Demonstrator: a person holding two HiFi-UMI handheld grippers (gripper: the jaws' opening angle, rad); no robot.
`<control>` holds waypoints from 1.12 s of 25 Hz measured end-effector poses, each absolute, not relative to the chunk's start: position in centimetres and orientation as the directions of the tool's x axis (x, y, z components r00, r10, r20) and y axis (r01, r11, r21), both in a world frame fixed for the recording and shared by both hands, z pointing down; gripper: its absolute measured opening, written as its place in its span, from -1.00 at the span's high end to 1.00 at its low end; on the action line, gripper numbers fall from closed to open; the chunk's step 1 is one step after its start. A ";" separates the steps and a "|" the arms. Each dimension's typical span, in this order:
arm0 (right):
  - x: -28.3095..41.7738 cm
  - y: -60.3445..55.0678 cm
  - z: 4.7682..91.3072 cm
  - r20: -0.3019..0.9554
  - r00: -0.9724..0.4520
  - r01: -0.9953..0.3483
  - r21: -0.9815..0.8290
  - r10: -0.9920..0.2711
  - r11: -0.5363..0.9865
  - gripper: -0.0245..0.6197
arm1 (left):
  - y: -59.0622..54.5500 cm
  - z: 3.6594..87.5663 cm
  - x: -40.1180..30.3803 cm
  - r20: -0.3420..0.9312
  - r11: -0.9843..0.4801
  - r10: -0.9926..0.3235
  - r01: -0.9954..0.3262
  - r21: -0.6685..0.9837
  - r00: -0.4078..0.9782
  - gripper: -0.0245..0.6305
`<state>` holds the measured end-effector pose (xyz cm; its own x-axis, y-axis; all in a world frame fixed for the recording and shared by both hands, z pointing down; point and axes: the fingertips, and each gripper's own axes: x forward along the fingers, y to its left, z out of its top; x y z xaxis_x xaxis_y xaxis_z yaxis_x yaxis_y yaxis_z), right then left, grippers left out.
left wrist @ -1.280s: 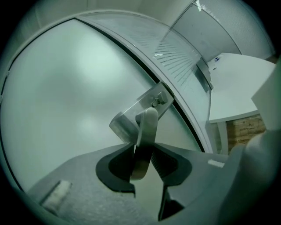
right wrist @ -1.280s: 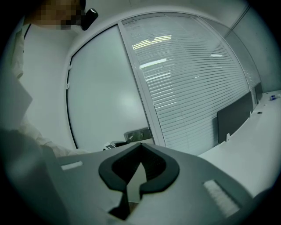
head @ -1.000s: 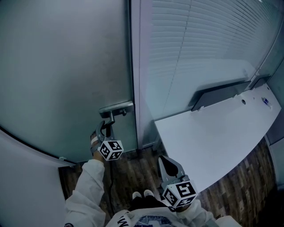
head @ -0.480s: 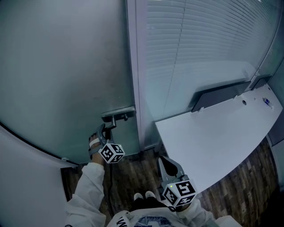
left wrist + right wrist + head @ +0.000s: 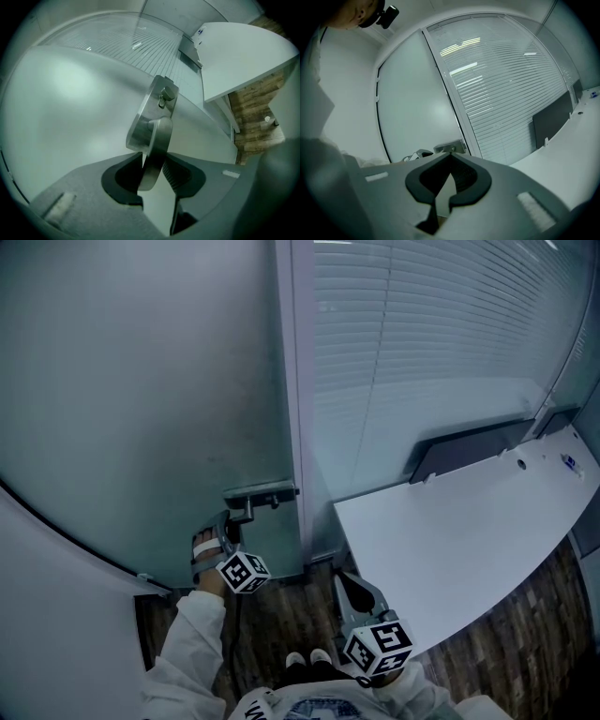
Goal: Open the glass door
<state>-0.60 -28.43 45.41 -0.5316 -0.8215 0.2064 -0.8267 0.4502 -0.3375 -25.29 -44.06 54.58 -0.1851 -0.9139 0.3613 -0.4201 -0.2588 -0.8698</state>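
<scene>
L gripper clamps lever handle, jaws easing open; lever runs straight ahead to glass door. R gripper closed, empty, hangs farther back.

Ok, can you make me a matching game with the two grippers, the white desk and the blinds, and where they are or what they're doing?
Things:
1. left gripper
2. right gripper
3. white desk
4. blinds

Places or states:
A. jaws together, holding nothing
B. right of the glass door, slats level
C. jaws on the door handle
D. over the wooden floor, at the right of the head view

Pairs: 1-C, 2-A, 3-D, 4-B
</scene>
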 end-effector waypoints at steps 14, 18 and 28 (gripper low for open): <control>0.2 -27.9 45.4 0.196 -0.565 -0.805 -0.341 -0.801 0.485 0.91 | -41.7 54.7 -24.7 0.365 -0.273 -0.907 -0.368 -0.889 -0.208 0.52; 0.7 -27.8 45.4 0.193 -0.574 -0.801 -0.336 -0.796 0.495 0.91 | -41.1 54.7 -24.7 0.359 -0.265 -0.907 -0.364 -0.893 -0.220 0.52; 1.9 -27.1 45.6 0.188 -0.592 -0.789 -0.337 -0.784 0.514 0.91 | -38.9 54.6 -24.6 0.349 -0.248 -0.905 -0.365 -0.897 -0.243 0.52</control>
